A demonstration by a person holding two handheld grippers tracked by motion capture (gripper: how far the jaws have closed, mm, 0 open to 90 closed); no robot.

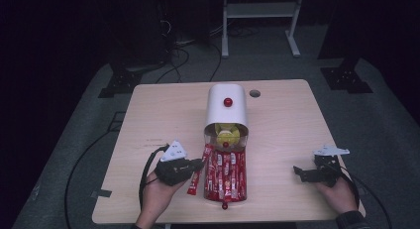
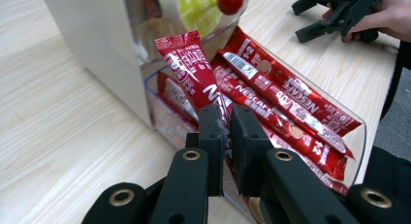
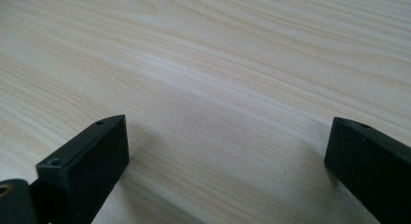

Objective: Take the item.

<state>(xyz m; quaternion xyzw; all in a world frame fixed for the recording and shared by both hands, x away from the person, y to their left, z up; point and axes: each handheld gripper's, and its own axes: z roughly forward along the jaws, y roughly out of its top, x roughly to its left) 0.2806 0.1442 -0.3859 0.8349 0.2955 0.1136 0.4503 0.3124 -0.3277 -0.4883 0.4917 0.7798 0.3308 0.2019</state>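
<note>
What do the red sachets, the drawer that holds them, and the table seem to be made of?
Red sachets: probably glossy plastic or foil film, since they shine and crinkle. The left gripper pinches one sachet.
Drawer: clear hard plastic, apparently; the table shows through its wall.
Table: pale matt wood or wood-look laminate, with visible grain lines.

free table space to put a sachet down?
Bare wood between the clear tray and the right tool, and across the table's far left beside the white dispenser. Crowded at centre: tray full of red sachets, one loose sachet beside the left tool.
</note>
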